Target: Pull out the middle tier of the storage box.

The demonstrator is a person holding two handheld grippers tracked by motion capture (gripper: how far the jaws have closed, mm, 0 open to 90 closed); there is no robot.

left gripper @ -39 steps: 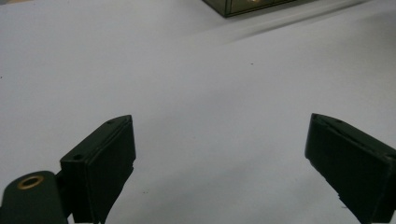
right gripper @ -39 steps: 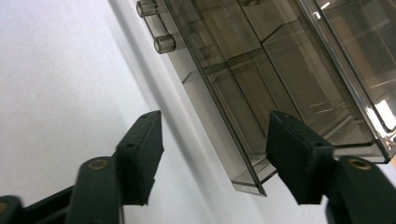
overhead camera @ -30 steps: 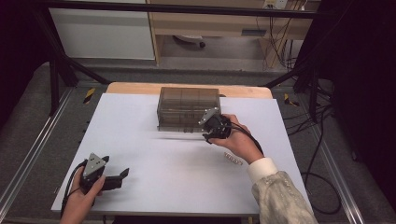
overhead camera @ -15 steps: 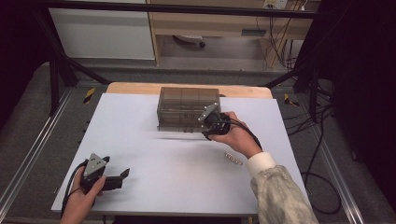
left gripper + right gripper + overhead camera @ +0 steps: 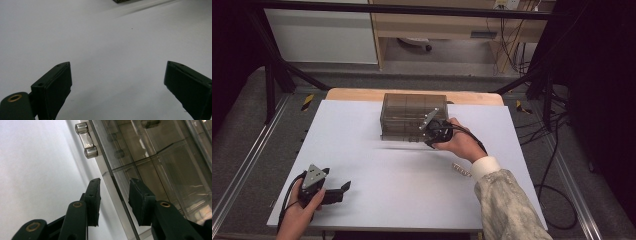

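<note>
A: Dark room, white worktop (image 5: 377,165) w/ a wood strip along the far edge. Where's the box?

B: Smoky clear plastic box (image 5: 412,116) sits at the far middle of the worktop. Right tool (image 5: 432,134) is at its near right corner.

A: Gripping yet?

B: Not quite. In the right gripper view the front panel (image 5: 117,195) runs edge-on between the jaws, a gap shows each side. Jaws have just been closing, now narrow around that panel.

A: How'll it handle?

B: Prob. light, stiff acrylic, slick & glossy, so pads could slide. Thin panel could flex or crack if squeezed hard. Best hold is the panel edge near the metal handle (image 5: 86,140), or the handle itself.

A: Left side?

B: Left tool (image 5: 343,188) rests at the near left of the worktop, well apart from the box, jaws wide, nothing btw them.
</note>
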